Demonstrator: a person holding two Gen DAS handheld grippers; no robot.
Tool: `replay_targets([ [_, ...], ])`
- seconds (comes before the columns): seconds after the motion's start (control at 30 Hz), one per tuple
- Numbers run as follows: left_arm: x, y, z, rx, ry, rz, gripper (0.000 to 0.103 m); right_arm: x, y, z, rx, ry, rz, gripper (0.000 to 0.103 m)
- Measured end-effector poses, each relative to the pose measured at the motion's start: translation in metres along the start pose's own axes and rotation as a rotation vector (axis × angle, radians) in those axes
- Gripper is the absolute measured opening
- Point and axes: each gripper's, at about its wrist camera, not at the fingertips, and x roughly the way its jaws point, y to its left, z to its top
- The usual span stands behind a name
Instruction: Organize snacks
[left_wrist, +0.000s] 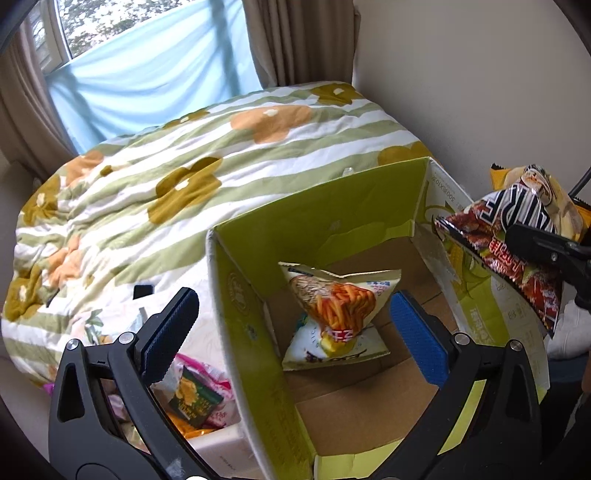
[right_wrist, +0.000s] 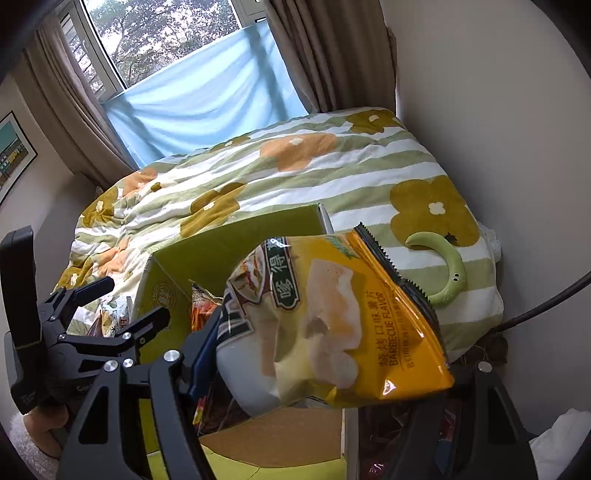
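A green cardboard box (left_wrist: 325, 218) stands open on the bed. Inside it a snack bag with a picture of orange fries (left_wrist: 340, 314) rests on the box floor. My left gripper (left_wrist: 295, 332) hangs over the box, open wide, its blue pads well clear of that bag on either side. My right gripper (right_wrist: 332, 369) is shut on a yellow barbecue chip bag (right_wrist: 343, 314) together with a dark red bag (left_wrist: 517, 258), both held above the box's right side. The left gripper (right_wrist: 135, 299) also shows in the right wrist view, to the left of the box.
A striped, flowered quilt (left_wrist: 184, 177) covers the bed behind the box. More snack packets (left_wrist: 192, 391) lie in a pile left of the box. A green crescent-shaped item (right_wrist: 447, 273) lies on the quilt. A wall and a black cable (right_wrist: 546, 306) close off the right.
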Motion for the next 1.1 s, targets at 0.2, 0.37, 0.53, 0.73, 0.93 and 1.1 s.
replay_targets([
  [0.2,-0.022,0.026,-0.023,-0.060,0.002,0.025,0.103,0.008,0.027,0.014,-0.068,0.002,0.063,0.071],
  [0.37,-0.034,0.043,-0.036,-0.116,-0.010,0.052,0.102,0.037,0.042,0.026,-0.082,0.040,0.106,0.071],
  [0.53,-0.037,0.052,-0.048,-0.174,0.005,0.079,0.103,0.070,0.038,0.026,-0.034,0.064,0.124,0.090],
  [0.73,-0.032,0.053,-0.066,-0.222,0.051,0.098,0.103,0.077,0.026,0.022,-0.030,0.045,0.114,0.103],
  [0.93,-0.039,0.051,-0.076,-0.233,0.059,0.103,0.103,0.067,0.023,0.015,-0.071,0.052,0.097,0.103],
  [1.1,-0.063,0.050,-0.081,-0.218,0.020,0.110,0.103,0.039,0.027,0.013,-0.085,0.029,0.088,0.103],
])
